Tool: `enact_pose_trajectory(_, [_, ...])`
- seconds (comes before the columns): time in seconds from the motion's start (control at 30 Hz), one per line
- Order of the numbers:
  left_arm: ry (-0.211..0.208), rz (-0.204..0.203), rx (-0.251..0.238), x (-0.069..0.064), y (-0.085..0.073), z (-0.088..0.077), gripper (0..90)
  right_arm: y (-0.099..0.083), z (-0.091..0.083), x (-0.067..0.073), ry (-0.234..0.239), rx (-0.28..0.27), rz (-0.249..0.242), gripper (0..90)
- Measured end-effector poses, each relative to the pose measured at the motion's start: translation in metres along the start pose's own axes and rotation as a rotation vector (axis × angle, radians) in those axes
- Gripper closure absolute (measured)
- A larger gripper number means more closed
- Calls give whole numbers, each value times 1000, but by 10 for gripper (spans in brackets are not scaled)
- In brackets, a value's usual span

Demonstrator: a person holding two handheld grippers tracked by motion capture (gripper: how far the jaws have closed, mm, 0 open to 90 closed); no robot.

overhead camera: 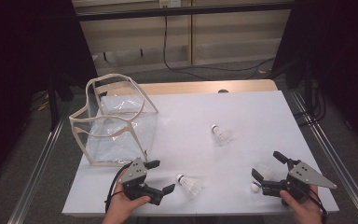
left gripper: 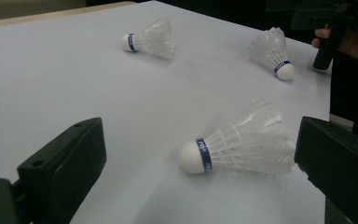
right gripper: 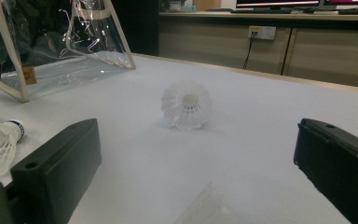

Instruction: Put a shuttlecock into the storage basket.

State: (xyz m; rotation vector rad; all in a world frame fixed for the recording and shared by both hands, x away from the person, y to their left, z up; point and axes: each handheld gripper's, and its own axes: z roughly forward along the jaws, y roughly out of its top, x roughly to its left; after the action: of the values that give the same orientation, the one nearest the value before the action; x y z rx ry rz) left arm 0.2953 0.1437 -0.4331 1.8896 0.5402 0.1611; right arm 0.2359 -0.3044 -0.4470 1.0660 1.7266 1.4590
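Three white shuttlecocks with blue bands lie on the white table (overhead camera: 242,107). One shuttlecock (overhead camera: 190,184) lies just right of my left gripper (overhead camera: 163,176), which stands open; in the left gripper view that shuttlecock (left gripper: 242,144) rests on its side ahead of the wide-apart jaws. A second shuttlecock (overhead camera: 262,175) sits at the mouth of my open right gripper (overhead camera: 267,165), and the edge of its skirt (right gripper: 205,207) shows low between the jaws. The third shuttlecock (overhead camera: 221,134) lies mid-table, its skirt facing my right gripper (right gripper: 186,105).
A clear plastic bag with cream trim (overhead camera: 114,119) stands open-topped at the table's left, just beyond my left gripper. The table's front edge runs close below both hands. Metal rails flank the table, and cables lie on the floor behind it.
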Motion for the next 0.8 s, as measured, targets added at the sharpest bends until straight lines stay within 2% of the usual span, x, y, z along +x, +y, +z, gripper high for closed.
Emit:
enact_pose_trajectory(0.6, [-37,-1,35,-2,3,6,41,0,0,0,-1,-1,0,5])
enact_pose_trajectory(0.7, [-54,-24,50,-1,4,8,48,0,0,-1,0,-1,1,5])
enact_pose_trajectory(0.8, [-53,-29,55,0,4,9,48,0,0,-1,0,-1,1,5])
